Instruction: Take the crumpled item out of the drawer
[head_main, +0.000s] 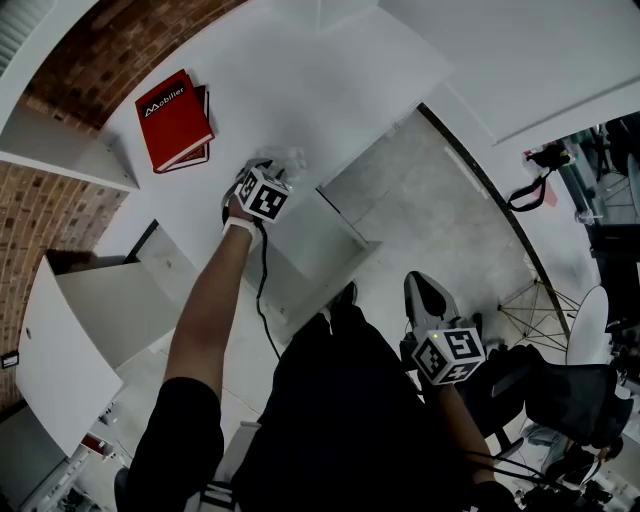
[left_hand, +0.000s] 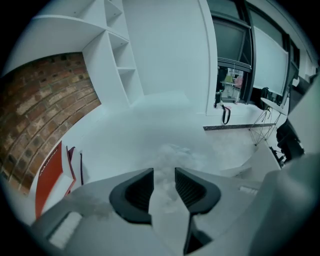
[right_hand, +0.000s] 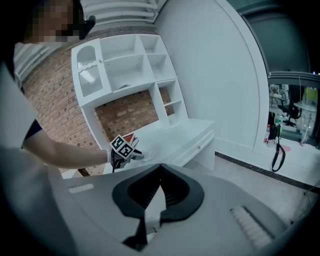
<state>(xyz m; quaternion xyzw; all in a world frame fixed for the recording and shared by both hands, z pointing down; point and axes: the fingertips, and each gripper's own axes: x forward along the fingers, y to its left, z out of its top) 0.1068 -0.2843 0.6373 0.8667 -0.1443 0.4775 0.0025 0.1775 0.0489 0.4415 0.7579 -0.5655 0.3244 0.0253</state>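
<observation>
A pale, see-through crumpled item (head_main: 287, 158) lies on the white desk top (head_main: 330, 90). In the left gripper view the crumpled item (left_hand: 176, 154) sits just ahead of the jaws and shows through the gap between them. My left gripper (head_main: 277, 168) is stretched out over the desk and stands open (left_hand: 164, 176); its pads do not press on the item. My right gripper (head_main: 425, 297) hangs low beside the person's lap, away from the desk, its jaws shut (right_hand: 160, 167) with nothing between them.
A red book (head_main: 174, 120) lies on the desk left of the left gripper. A drawer front with a small knob (right_hand: 199, 146) sits under the desk top. White shelves (right_hand: 125, 65) and a brick wall (left_hand: 40, 110) rise behind. A chair (head_main: 590, 345) stands on the floor at the right.
</observation>
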